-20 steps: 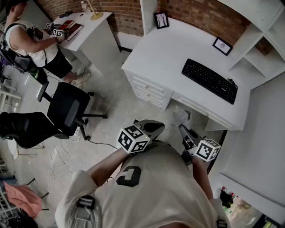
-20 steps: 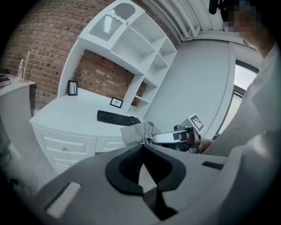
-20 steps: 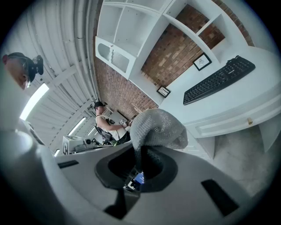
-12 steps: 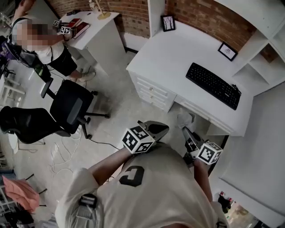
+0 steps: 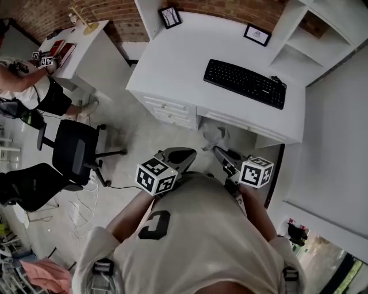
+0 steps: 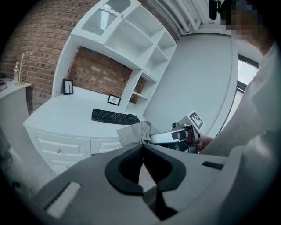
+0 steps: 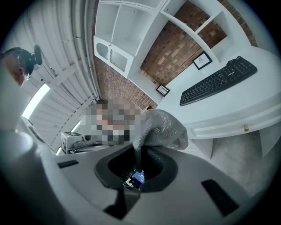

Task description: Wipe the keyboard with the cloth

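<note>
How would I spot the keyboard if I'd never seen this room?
Find the big white desk against the brick wall. The keyboard lies toward its right end, near the shelves. It is long, flat and black, unlike the two framed pictures.

Table: broad bare surface left of the keyboard, and a bare strip along its front; approach over the front edge is open. At the rear, one picture frame and a second frame stand apart from the keyboard. Shelf unit rises near its right end, closing that side. Floor before the drawers is open. Office chair stands well apart, left.
</note>
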Demonstrator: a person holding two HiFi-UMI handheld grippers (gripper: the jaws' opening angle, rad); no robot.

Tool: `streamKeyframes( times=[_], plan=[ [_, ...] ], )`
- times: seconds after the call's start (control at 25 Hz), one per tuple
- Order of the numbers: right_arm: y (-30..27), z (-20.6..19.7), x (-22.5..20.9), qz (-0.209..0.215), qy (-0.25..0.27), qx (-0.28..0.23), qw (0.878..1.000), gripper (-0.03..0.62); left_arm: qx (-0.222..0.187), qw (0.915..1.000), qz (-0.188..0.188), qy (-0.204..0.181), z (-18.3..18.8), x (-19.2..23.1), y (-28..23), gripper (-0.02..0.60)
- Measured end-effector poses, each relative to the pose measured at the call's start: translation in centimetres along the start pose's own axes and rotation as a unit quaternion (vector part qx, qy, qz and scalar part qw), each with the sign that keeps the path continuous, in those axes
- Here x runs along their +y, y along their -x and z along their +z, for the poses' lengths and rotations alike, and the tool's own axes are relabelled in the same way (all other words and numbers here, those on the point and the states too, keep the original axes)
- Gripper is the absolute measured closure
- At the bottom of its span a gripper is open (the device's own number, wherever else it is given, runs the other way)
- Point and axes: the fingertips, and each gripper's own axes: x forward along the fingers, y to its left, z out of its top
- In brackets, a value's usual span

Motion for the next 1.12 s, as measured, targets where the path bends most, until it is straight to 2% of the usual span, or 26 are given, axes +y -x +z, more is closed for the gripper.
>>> streamKeyframes(
  times=[0.36,0.56,0.76,0.88,1.04,1.12],
  plan=[
    [3.1,0.2,-2.9,0.020,-0.029,0.012,0.999,0.579,0.021,0.9997,0.012,0.005,0.2,-2.3,-3.9,0.577],
    [2.0,0.3,-3.9,0.025,-0.019,0.030,0.999,0.579,0.012,0.9994,0.014,0.030,1.1,-0.2,-4.9,0.577],
    [0.5,2.6,-5.3,0.016,-0.015,0.046,0.999,0.579,-0.009,0.9992,0.011,0.039,4.0,3.4,-6.1,0.577],
    [-1.9,4.8,-5.6,0.034,-0.060,0.044,0.997,0.579,-0.017,0.9979,0.009,0.061,5.8,7.0,-6.1,0.577],
    [-6.8,9.4,-4.9,0.093,-0.145,0.019,0.985,0.579,-0.037,0.9966,0.001,0.074,9.1,11.5,-5.9,0.577],
    [-9.8,11.1,-5.3,0.096,-0.161,0.020,0.982,0.579,-0.043,0.9959,0.004,0.079,10.3,14.1,-5.6,0.577]
  ],
)
